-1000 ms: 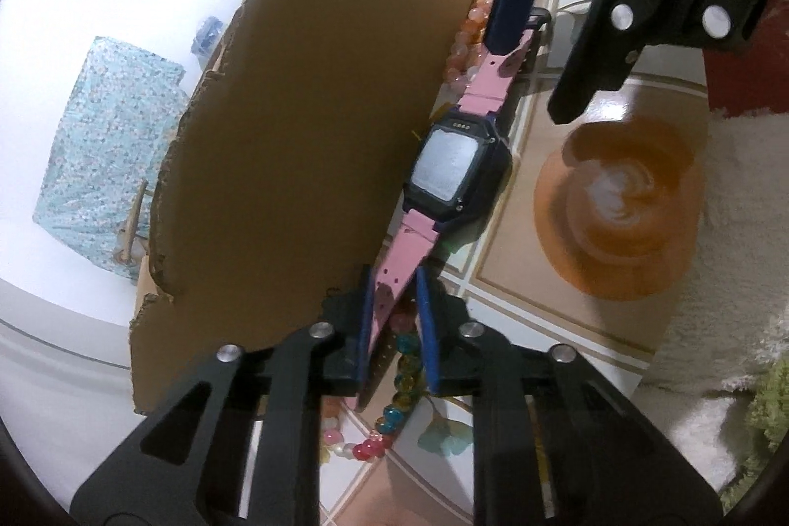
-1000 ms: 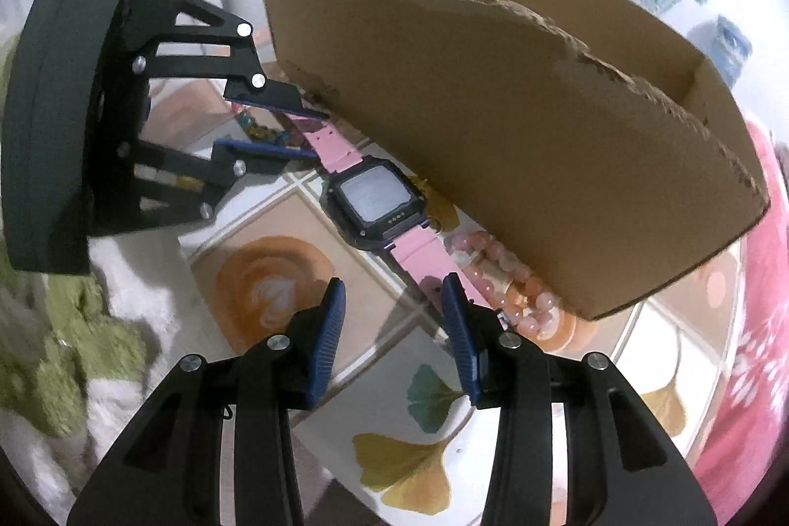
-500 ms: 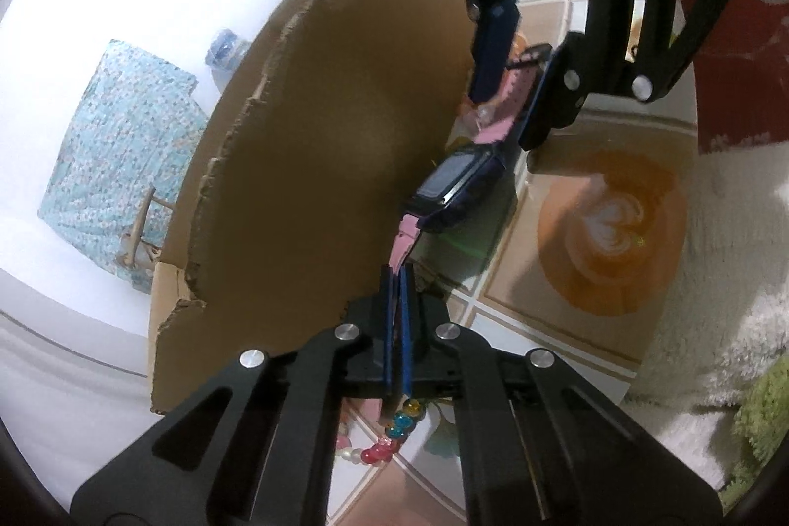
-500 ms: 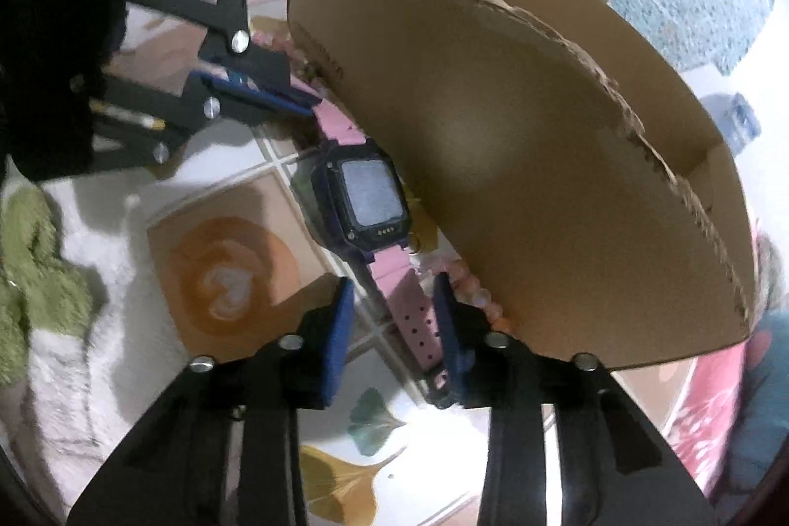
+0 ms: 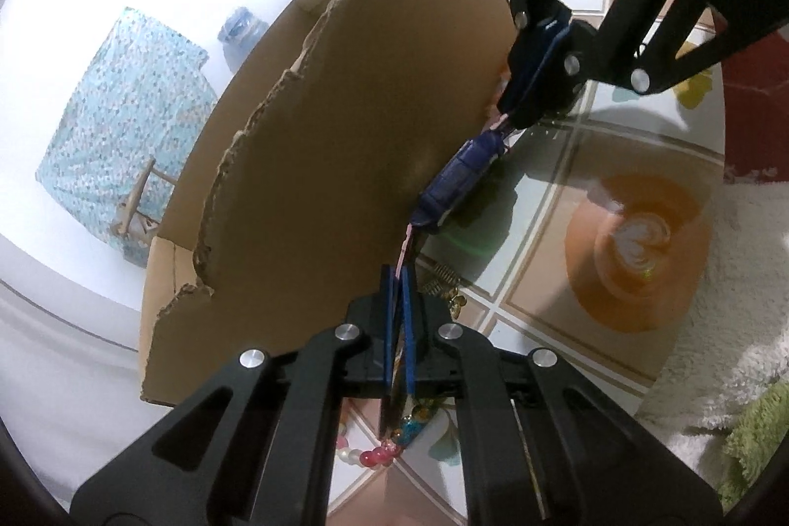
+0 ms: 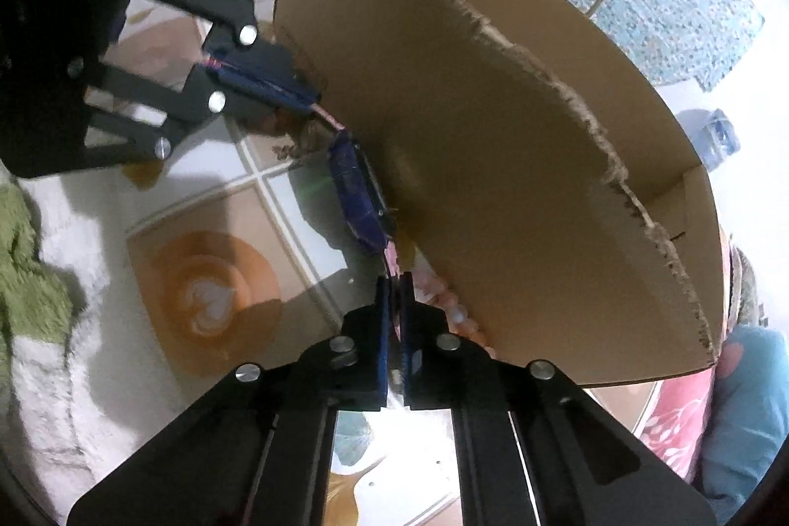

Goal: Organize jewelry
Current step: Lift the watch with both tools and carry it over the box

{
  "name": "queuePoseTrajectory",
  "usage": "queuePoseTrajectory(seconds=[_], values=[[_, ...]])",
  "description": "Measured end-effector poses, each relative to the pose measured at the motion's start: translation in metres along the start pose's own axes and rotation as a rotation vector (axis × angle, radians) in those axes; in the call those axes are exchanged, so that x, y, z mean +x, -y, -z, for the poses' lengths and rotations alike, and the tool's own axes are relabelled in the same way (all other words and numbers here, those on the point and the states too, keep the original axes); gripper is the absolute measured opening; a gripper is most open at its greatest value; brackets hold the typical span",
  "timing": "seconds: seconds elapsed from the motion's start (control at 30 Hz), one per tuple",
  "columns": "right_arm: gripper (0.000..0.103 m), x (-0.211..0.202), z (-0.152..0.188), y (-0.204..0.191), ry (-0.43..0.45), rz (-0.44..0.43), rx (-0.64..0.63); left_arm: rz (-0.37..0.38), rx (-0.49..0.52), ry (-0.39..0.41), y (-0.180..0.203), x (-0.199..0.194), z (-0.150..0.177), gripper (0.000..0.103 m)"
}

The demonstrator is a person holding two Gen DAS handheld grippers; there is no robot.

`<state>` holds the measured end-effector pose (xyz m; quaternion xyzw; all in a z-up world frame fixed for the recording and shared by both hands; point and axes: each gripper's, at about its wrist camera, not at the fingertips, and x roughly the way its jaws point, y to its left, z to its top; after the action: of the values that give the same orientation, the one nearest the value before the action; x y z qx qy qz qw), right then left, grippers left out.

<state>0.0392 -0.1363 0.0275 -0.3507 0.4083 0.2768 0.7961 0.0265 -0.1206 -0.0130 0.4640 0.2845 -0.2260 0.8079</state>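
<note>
Left wrist view: left gripper point(image 5: 399, 279) fingers clamped on pink watch point(image 5: 461, 176) strap, watch edge-on beside cardboard box point(image 5: 355, 141).
Right wrist view: right gripper point(image 6: 393, 287) fingers, just closing, pinch opposite strap; watch above counter point(image 6: 291, 200).

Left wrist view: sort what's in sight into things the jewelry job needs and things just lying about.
Job:
- pink watch, held at both strap ends by the left gripper and right gripper
- bead bracelet
- cardboard box

Lying about:
- white rug
- green cloth
- patterned blue cloth
</note>
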Motion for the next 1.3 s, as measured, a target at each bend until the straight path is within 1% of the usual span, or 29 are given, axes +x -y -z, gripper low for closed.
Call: queuePoseTrajectory(seconds=[0.2, 0.27, 0.53, 0.6, 0.67, 0.97, 1.17, 1.27, 1.3], values=[[0.004, 0.001, 0.001, -0.002, 0.003, -0.006, 0.017, 0.008, -0.018, -0.011, -0.001, 0.004, -0.002, 0.007], [0.004, 0.007, -0.007, 0.008, 0.003, -0.009, 0.024, 0.016, -0.021, -0.024, -0.001, 0.006, -0.002, 0.008], [0.004, 0.013, -0.011, 0.015, 0.012, -0.002, 0.028, 0.027, -0.036, -0.047, -0.012, 0.021, -0.002, 0.008], [0.003, 0.011, -0.01, 0.013, 0.02, 0.015, 0.02, 0.016, -0.044, -0.036, -0.016, 0.023, -0.001, 0.005], [0.003, 0.008, -0.009, 0.01, 0.03, 0.027, 0.023, 0.007, -0.042, -0.024, -0.016, 0.022, -0.001, 0.003], [0.003, -0.016, -0.008, -0.002, 0.065, 0.079, 0.006, -0.045, -0.033, 0.017, -0.017, 0.003, -0.002, 0.003], [0.003, -0.051, -0.01, -0.012, 0.11, 0.135, -0.01, -0.124, -0.018, 0.069, -0.019, -0.033, -0.007, 0.003], [0.003, -0.079, -0.016, -0.018, 0.157, 0.184, -0.038, -0.163, -0.021, 0.096, -0.027, -0.053, -0.009, 0.003], [0.003, -0.087, -0.019, -0.019, 0.174, 0.202, -0.051, -0.188, -0.019, 0.11, -0.031, -0.061, -0.01, 0.003]])
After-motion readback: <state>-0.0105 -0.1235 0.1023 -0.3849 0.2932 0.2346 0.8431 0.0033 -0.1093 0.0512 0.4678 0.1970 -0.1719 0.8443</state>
